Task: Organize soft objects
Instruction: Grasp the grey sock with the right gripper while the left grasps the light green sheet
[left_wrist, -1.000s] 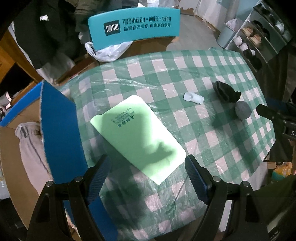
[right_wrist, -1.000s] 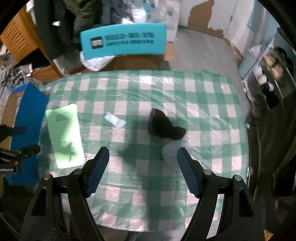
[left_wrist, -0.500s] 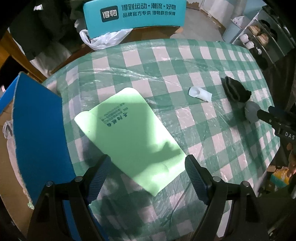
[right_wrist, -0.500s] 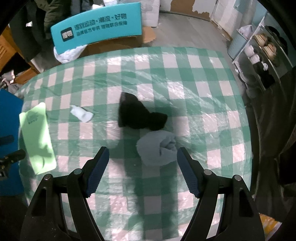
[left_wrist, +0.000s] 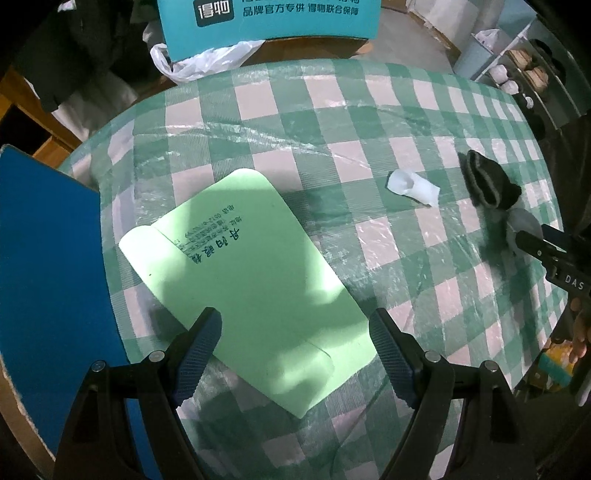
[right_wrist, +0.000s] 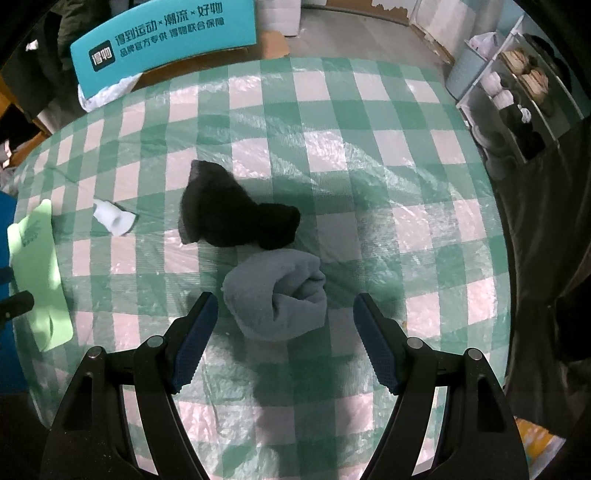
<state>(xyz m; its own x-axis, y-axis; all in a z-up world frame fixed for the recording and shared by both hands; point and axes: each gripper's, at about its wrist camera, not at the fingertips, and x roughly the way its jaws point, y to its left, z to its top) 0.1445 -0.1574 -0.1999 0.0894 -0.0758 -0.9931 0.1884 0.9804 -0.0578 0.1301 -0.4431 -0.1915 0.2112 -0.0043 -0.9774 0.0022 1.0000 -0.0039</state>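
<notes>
A flat light-green bag (left_wrist: 243, 280) with printed text lies on the checked table; my left gripper (left_wrist: 295, 354) hangs open above its near end, pointing down. A rolled grey sock (right_wrist: 277, 295) lies on the cloth with a black sock (right_wrist: 232, 218) touching its far side. My right gripper (right_wrist: 282, 336) stands open just above the grey roll, nothing between its pads. A small white sock (right_wrist: 112, 218) lies left of the black one. From the left wrist view the white sock (left_wrist: 413, 188), black sock (left_wrist: 487, 181) and the right gripper's finger (left_wrist: 535, 243) show at the right.
A green-and-white checked tablecloth (right_wrist: 369, 155) under clear plastic covers the round table. A blue panel (left_wrist: 48, 258) stands at its left edge. A teal printed box (left_wrist: 266, 22) and white plastic bag (left_wrist: 199, 62) sit beyond the far edge. A shelf with shoes (right_wrist: 517, 85) is at right.
Both grippers have come down toward the table. The green bag looms larger under the left one, and the grey sock has slid in between the right gripper's fingers. Jaw widths are unchanged.
</notes>
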